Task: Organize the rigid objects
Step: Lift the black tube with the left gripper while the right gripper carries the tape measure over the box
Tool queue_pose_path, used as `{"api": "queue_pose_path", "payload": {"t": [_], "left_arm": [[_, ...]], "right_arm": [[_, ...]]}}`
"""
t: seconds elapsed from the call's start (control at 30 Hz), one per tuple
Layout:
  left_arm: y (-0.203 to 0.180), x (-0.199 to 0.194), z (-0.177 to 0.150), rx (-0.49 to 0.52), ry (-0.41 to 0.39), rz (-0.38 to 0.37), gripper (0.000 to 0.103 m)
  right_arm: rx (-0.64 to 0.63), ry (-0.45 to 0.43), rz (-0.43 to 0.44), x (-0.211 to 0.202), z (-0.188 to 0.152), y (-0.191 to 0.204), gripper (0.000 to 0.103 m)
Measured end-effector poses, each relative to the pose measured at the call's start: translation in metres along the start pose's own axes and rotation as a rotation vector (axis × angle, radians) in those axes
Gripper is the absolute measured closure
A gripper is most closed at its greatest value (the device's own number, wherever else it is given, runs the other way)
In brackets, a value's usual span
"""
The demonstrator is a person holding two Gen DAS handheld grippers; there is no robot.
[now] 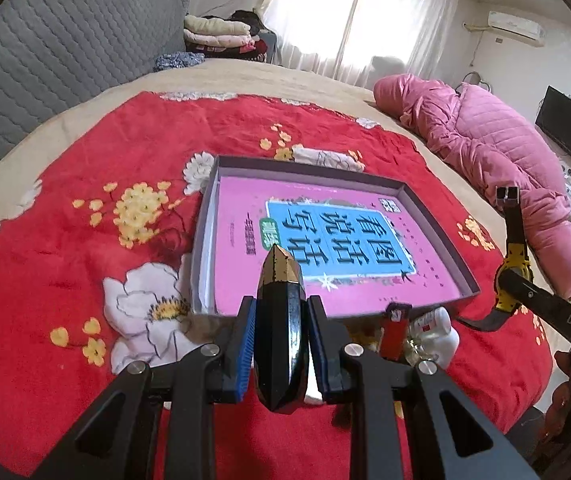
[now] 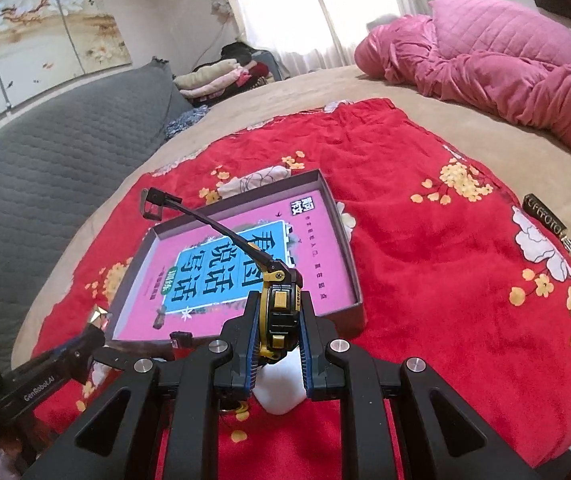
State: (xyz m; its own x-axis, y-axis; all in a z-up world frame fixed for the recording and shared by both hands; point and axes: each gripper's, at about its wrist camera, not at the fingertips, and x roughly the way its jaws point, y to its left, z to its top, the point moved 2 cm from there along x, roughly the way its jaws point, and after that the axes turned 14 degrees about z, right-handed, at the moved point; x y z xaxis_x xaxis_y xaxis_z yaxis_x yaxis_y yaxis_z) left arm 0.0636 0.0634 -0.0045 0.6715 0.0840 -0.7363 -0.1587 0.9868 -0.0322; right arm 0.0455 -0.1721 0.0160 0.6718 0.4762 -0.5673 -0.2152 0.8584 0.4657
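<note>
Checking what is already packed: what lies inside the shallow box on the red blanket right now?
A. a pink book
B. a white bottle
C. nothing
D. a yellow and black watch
A: the box holds only the pink book; the watch sits in the right gripper, and the white bottle lies outside the box.

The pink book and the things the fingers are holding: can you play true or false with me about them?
1. The pink book lies inside the shallow box. True.
2. The left gripper holds a banana. False: its fingers clamp a black item with a gold tip.
3. The right gripper holds a yellow and black watch. True.
4. The box sits on a bare wooden floor. False: it sits on a red flowered blanket.
5. The watch strap hangs straight down. False: it sticks out over the box.
</note>
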Motion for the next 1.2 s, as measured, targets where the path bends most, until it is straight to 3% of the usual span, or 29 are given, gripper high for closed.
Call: {"api": "queue_pose_path", "payload": {"t": [0.3,0.67,1.2], "left_arm": [[0.008,0.007,0.011,-0.051,0.004,-0.007,0.078],[0.002,0.03,0.025,-0.023,-0.014,0.029,0.078],[0.006,0.067,0.038,-0.034,0.058,0.009,0.078]], "right_arm": [[0.015,-0.011,-0.026,0.005,0.009,-0.002,0.086],[0.025,-0.011,-0.077,0.016,0.024,-0.006,0.086],[0.016,0.057,-0.18,0.039,0.035,-0.006,0.086]]}}
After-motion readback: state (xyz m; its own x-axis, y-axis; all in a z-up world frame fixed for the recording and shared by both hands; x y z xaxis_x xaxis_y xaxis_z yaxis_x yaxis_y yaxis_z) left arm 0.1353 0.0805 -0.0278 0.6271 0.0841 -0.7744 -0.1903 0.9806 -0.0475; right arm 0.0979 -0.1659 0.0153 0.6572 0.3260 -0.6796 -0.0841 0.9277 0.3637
